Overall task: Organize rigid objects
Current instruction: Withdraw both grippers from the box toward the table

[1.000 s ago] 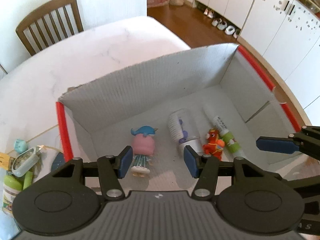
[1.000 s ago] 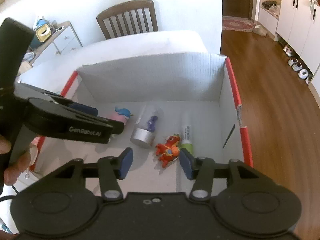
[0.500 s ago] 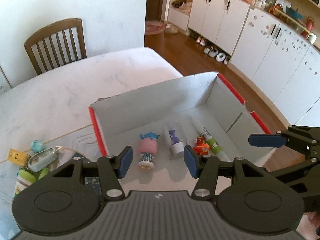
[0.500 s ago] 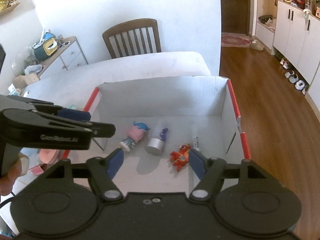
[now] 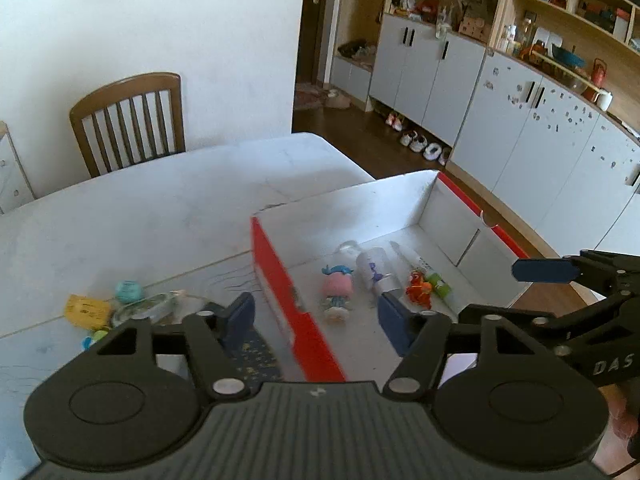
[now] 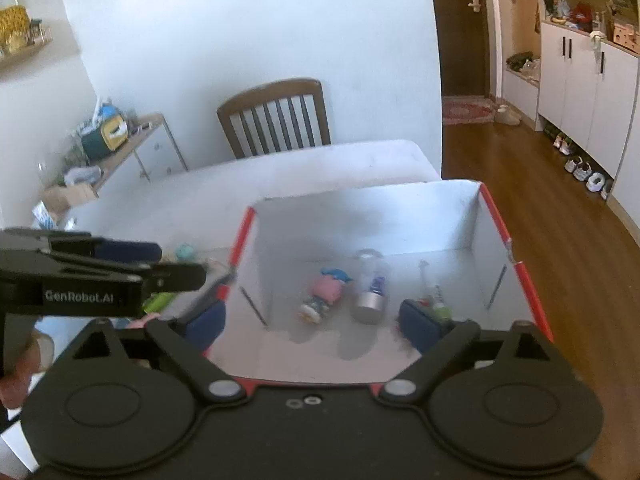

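Both jaws stand wide apart and hold nothing. The left gripper [image 5: 314, 312] hangs above the box's [image 5: 280, 276] red left wall, with one blue pad outside the box and one pad over the inside. The right gripper [image 6: 310, 322] hangs above the near edge of the box [image 6: 494, 240], and its tips show at the right edge of the left view.

The box sits on the white bench [image 5: 140, 216], open at the top, with red rims and white walls. Four things lie on the box floor in a row. Nearest the left wall of the box is a pink doll [image 5: 337, 290] with blue hair, lying down. Next to the doll is a clear bottle [image 5: 374, 268] with a silver cap, on its side. Then comes a small orange toy [image 5: 418, 290]. Touching the toy, closest to the right wall of the box, is a white tube [image 5: 424, 274] with a green end.

Outside the box, by its left wall, small things lie on the bench: a teal ball [image 5: 128, 291], a yellow tag [image 5: 86, 310] and a clear case [image 5: 146, 308]. Behind the box, at the far side of the bench, is a wooden chair [image 5: 128, 120].
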`<action>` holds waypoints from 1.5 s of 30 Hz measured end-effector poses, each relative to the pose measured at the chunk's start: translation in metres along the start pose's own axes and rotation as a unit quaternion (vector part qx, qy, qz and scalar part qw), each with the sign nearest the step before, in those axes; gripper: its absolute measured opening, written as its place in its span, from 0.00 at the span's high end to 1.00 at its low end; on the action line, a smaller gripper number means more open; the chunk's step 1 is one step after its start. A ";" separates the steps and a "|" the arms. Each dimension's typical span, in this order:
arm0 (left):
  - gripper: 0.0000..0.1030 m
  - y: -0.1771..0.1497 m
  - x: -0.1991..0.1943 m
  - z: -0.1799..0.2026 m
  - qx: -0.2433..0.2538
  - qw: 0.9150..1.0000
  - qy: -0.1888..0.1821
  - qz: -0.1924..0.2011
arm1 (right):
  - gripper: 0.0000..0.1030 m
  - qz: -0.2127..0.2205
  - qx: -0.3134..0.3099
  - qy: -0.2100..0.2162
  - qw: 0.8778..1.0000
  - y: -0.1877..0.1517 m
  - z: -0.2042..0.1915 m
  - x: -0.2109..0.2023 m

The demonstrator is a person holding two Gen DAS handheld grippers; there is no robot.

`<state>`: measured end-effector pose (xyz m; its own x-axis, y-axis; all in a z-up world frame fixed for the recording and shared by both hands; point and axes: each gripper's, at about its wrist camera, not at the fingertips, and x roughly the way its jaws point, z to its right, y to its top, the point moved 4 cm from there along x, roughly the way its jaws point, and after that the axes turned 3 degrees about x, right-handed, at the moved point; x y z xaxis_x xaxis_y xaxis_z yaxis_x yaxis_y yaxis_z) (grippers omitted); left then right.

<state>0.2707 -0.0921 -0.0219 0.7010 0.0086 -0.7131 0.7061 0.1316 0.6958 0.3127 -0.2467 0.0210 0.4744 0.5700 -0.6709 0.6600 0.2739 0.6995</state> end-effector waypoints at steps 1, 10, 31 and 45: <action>0.31 -0.003 -0.005 -0.004 0.001 1.000 0.000 0.005 | 0.02 0.006 0.001 0.000 1.000 -0.001 -0.005 -0.001; 0.22 -0.023 -0.037 -0.046 -0.003 1.000 -0.002 0.030 | 0.00 0.024 0.004 0.009 1.000 -0.013 -0.057 0.002; 0.00 -0.067 -0.042 -0.170 -0.050 0.998 -0.006 0.047 | 0.00 -0.039 -0.066 0.040 0.996 -0.063 -0.176 0.058; 0.00 -0.107 0.019 -0.222 -0.062 0.998 0.023 -0.006 | 0.06 -0.123 -0.145 0.057 0.980 -0.117 -0.233 0.115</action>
<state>0.1857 0.1141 -0.1291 0.6853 0.0521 -0.7264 0.6943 0.2543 0.6733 0.1541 -0.0324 -0.0812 0.2431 0.5373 -0.8076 0.5444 0.6135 0.5720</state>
